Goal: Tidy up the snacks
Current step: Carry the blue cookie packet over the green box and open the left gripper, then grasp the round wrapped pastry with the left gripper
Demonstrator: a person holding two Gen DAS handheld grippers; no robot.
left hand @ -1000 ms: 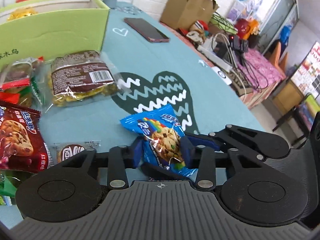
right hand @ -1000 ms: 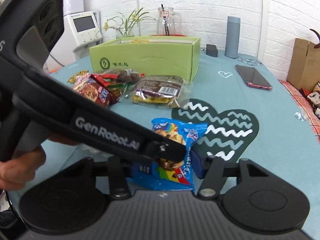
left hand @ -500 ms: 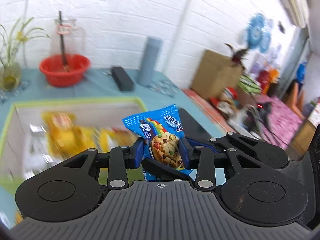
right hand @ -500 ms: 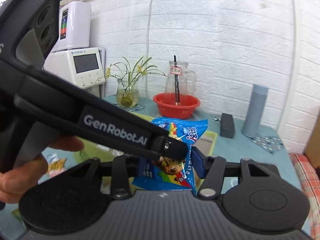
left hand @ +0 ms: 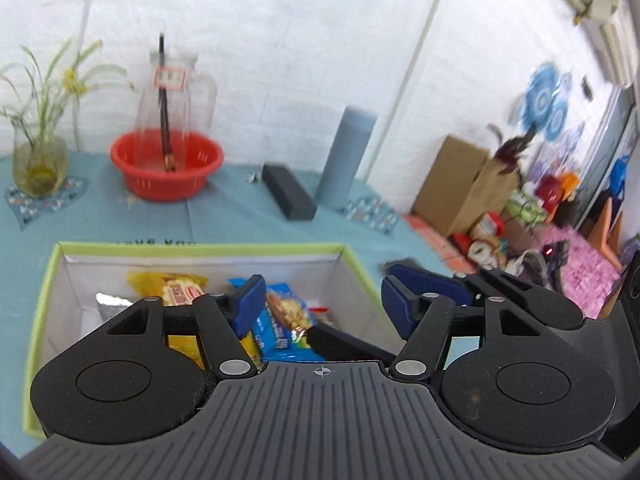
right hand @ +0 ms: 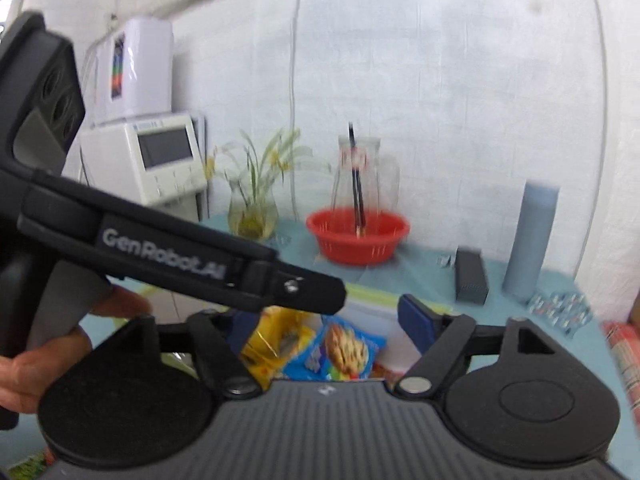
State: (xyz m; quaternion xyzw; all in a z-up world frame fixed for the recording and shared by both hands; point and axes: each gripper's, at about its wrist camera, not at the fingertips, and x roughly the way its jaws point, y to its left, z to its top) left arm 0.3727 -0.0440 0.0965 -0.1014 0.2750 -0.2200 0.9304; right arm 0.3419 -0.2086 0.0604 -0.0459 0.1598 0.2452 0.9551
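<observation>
The green box (left hand: 200, 245) with white inner walls lies below both grippers and holds several snack packets. The blue cookie packet (left hand: 286, 320) rests loose inside it against a yellow packet (left hand: 180, 286). My left gripper (left hand: 322, 300) hangs over the box with its jaws opening; the blue pads touch nothing. My right gripper (right hand: 332, 322) is also opening above the box rim (right hand: 368, 292). The blue cookie packet (right hand: 344, 352) shows below and between its fingers, clear of both pads. The left gripper's black body (right hand: 180, 264), held by a hand (right hand: 40, 360), crosses the right wrist view.
Behind the box on the teal tablecloth stand a red basin (left hand: 166, 168) with a glass jug, a plant vase (left hand: 38, 160), a black case (left hand: 288, 192) and a grey cylinder (left hand: 346, 156). A cardboard box (left hand: 460, 184) and clutter are at the right. A white appliance (right hand: 160, 164) stands at the left.
Both grippers lifted the blue cookie packet off the table and carried it over the green box. Both have now opened, and the packet has dropped into the box.
</observation>
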